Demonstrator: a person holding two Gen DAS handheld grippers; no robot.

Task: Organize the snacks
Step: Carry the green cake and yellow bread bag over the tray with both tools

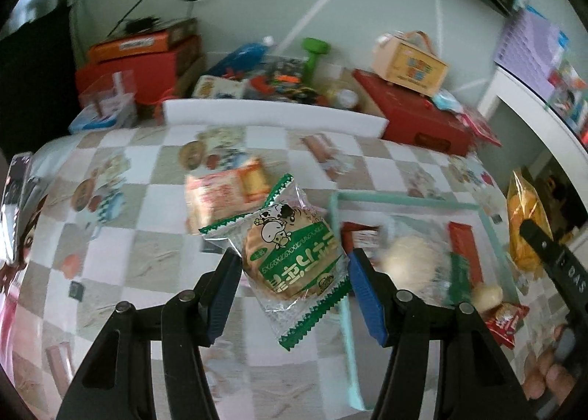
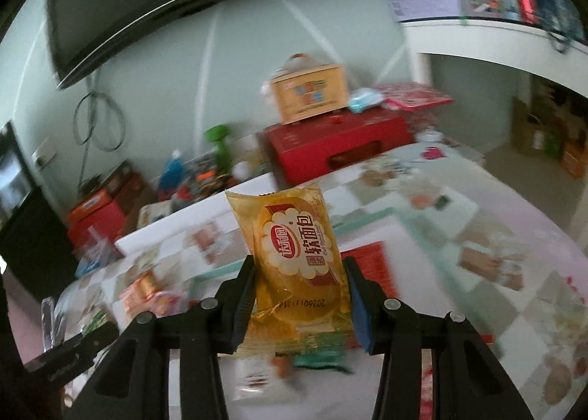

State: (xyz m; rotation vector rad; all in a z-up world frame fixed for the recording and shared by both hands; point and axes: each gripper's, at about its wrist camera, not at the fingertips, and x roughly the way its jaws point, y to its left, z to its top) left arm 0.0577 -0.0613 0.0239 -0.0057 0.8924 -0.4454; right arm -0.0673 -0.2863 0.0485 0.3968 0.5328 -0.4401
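Left wrist view, left gripper (image 1: 294,265) clamped on green biscuit pack (image 1: 294,258) above checked table (image 1: 121,206), right gripper (image 2: 299,291) clamped on yellow bread pack (image 2: 294,254), tray (image 1: 404,199) nearby.

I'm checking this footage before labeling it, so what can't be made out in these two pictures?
- Left wrist view: snacks in the teal tray are motion-blurred, so their labels are unreadable.
- Left wrist view: orange packet on the table is blurred.
- Right wrist view: yellow bread packet hides the tray's contents behind it.
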